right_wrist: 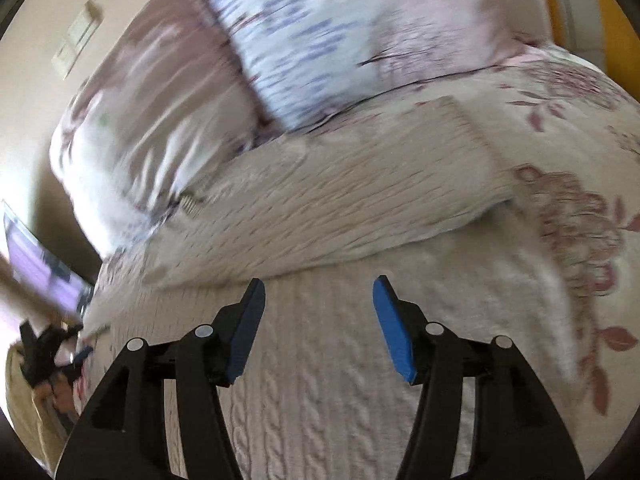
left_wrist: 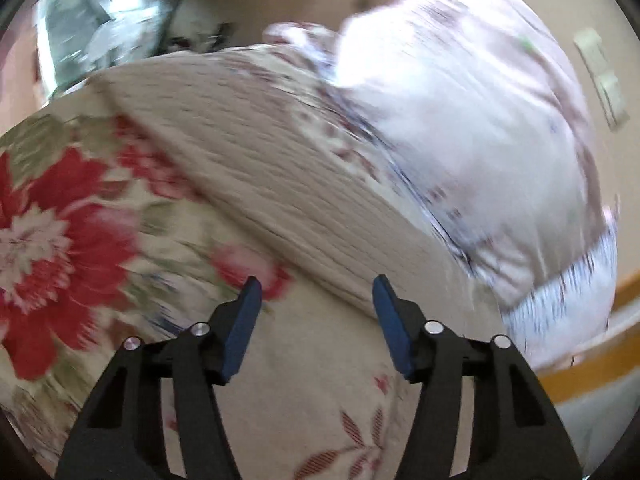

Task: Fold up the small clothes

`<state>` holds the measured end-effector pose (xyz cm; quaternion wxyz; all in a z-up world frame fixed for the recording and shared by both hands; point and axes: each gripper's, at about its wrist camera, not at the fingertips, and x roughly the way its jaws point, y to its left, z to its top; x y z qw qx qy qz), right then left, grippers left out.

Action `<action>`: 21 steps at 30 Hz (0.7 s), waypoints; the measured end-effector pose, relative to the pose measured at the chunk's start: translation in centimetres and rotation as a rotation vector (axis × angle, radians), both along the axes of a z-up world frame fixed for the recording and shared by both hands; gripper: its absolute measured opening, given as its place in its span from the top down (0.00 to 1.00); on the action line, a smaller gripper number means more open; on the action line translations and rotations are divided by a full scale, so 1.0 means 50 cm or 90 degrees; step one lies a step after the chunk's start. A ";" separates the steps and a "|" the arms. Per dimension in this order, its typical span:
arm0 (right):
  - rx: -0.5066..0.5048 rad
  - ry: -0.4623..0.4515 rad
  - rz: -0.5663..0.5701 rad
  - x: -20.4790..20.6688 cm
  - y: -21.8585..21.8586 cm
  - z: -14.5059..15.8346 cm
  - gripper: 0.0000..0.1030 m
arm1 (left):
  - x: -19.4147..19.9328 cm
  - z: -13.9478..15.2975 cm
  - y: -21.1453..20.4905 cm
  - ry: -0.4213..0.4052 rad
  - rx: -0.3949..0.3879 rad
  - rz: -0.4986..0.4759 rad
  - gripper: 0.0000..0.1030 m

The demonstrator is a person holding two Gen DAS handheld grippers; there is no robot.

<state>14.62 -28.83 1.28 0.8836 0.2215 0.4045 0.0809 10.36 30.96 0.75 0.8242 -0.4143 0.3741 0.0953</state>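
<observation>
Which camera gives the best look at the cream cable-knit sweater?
Right wrist: the cable-knit sweater fills the foreground, cables clear, a fold lying across it. Left wrist shows only a blurred ribbed band.

— Where are you working?

— I'm standing in a bedroom at home. I'm leaning over a bed with a flowered bedspread (left_wrist: 64,216), and two pillows (right_wrist: 320,36) are lying at its head.

— Anything else telling you so?

— A light switch (left_wrist: 600,76) is sitting on the plain beige wall (right_wrist: 36,32), and an orange wooden bed frame (left_wrist: 592,364) is showing beside the mattress.
</observation>
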 end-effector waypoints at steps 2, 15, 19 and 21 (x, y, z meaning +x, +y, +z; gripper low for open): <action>0.005 0.003 0.026 0.002 0.020 -0.007 0.44 | 0.004 -0.009 0.024 -0.005 -0.024 0.025 0.51; 0.002 -0.003 0.058 -0.001 0.043 -0.027 0.36 | 0.029 -0.048 0.107 -0.038 -0.133 0.130 0.77; 0.014 -0.005 0.062 -0.002 0.038 -0.028 0.36 | 0.026 -0.056 0.122 -0.038 -0.152 0.141 0.92; 0.024 -0.006 0.062 -0.003 0.034 -0.030 0.36 | 0.028 -0.042 0.113 -0.044 -0.133 0.137 0.93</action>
